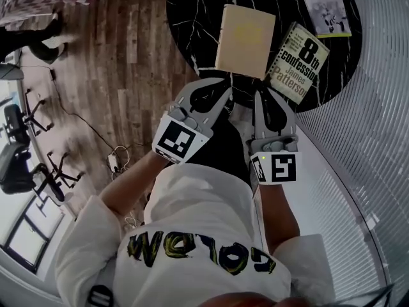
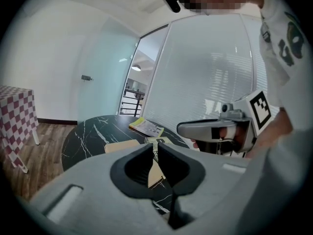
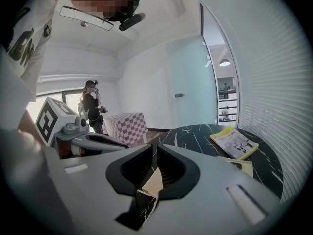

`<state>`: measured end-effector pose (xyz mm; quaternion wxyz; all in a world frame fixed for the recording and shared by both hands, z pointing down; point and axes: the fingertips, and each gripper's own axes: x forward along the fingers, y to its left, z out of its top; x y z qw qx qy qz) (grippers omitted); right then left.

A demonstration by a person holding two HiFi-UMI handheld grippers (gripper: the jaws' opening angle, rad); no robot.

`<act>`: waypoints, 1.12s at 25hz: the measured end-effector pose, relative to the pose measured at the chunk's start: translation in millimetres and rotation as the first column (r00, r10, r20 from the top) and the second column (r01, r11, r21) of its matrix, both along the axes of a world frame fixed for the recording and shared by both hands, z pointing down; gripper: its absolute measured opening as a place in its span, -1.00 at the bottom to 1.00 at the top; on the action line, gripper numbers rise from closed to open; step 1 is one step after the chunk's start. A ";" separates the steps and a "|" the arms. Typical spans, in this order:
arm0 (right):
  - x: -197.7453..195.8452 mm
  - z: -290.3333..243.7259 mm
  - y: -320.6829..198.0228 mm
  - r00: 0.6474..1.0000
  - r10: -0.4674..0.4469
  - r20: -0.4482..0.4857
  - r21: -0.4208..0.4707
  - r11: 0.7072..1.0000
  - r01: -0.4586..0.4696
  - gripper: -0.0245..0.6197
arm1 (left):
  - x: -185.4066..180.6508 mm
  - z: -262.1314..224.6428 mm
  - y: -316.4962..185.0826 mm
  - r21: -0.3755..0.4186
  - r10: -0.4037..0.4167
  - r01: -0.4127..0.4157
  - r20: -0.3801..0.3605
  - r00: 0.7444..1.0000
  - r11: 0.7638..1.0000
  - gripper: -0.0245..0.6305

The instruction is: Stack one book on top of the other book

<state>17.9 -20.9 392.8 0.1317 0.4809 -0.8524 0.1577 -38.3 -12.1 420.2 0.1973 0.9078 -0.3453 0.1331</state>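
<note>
Head view: left tool (image 1: 214,87), right tool (image 1: 264,96) (both barely parted) near tan book (image 1: 245,40).

A round black stone table with white lines (image 1: 192,18) sits at the top of the head view. A brown wooden floor (image 1: 121,62) fills the upper left. White blinds (image 1: 377,139) curve down the right side. Black chairs (image 1: 19,152) stand at the left edge.

The left gripper (image 1: 213,85) and the right gripper (image 1: 267,98) are held side by side with their tips at the near edge of the round black table (image 1: 192,18). Both point toward it and tilt slightly down, marker cubes facing up. Each pair of jaws stands a narrow slit apart, gripping nothing. The bare forearms (image 1: 131,187) reach forward toward the table.
</note>
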 end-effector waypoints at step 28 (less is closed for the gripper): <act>22.0 111.8 -32.1 0.995 0.058 -0.075 -0.202 0.977 -0.073 -0.59 | -15.2 108.9 -35.2 -0.162 -0.043 0.051 0.052 0.998 0.986 -0.64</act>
